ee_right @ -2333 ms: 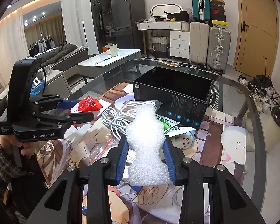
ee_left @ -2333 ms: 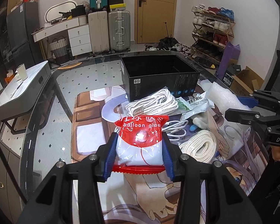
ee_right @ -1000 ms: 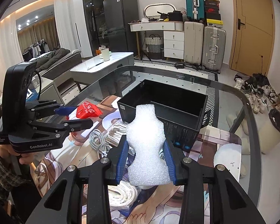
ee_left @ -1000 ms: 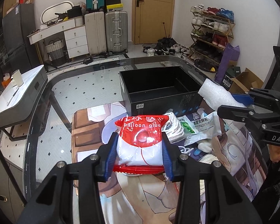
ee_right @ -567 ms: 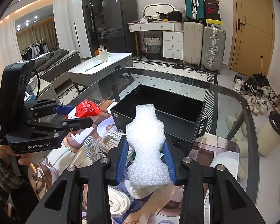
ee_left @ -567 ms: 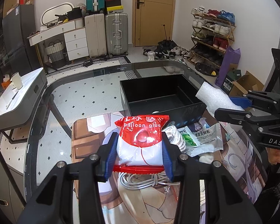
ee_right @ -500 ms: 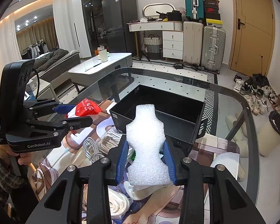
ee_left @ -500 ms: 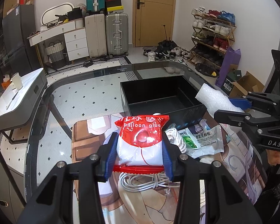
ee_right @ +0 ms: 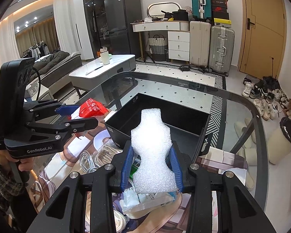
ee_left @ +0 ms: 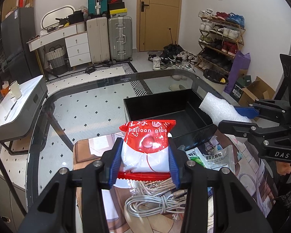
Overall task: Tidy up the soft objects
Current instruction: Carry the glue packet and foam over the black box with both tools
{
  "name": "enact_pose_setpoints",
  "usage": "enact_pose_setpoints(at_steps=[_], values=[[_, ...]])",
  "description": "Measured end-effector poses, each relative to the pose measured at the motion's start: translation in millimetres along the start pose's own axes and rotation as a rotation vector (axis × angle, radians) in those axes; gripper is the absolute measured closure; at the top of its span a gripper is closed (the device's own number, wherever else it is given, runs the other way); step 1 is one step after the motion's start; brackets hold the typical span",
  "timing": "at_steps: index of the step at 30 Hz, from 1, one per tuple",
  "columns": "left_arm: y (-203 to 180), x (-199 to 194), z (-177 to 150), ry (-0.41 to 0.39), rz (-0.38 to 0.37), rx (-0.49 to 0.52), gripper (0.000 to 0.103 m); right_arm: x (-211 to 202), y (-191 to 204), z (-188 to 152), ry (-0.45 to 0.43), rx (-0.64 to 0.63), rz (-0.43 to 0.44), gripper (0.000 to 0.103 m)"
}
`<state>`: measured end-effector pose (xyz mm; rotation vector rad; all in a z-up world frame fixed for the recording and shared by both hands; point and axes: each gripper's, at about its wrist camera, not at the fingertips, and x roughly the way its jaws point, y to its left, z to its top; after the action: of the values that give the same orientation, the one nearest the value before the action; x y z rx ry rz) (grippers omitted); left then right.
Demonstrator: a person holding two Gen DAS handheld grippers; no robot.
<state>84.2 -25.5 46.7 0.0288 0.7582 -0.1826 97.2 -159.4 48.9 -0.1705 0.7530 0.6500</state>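
My left gripper (ee_left: 144, 155) is shut on a red and white "balloon glue" bag (ee_left: 146, 145) and holds it in the air just short of the open black box (ee_left: 176, 130). The bag also shows in the right wrist view (ee_right: 92, 109). My right gripper (ee_right: 152, 159) is shut on a white foam sheet (ee_right: 152, 149) held above the box's near wall (ee_right: 118, 132). In the left wrist view the foam (ee_left: 221, 111) sticks out over the box's right rim. The box looks empty inside.
On the printed mat (ee_left: 87, 151) lie a grey cable coil (ee_left: 155, 203), white cord bundles (ee_right: 99, 153) and green and white packets (ee_left: 213, 158). The glass table edge (ee_left: 40, 116) curves behind the box. A low white table (ee_right: 104, 68) stands beyond.
Both grippers have moved forward and up toward the black box with their loads. The foam now reaches over the box. Both grips are unchanged.
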Motion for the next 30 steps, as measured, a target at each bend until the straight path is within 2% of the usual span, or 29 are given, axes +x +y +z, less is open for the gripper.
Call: enact_pose_setpoints(at_steps=[30], values=[[7,44,36,0.007,-0.027,0.002,0.061,41,-28,29,0.020,0.021,0.012,0.065]])
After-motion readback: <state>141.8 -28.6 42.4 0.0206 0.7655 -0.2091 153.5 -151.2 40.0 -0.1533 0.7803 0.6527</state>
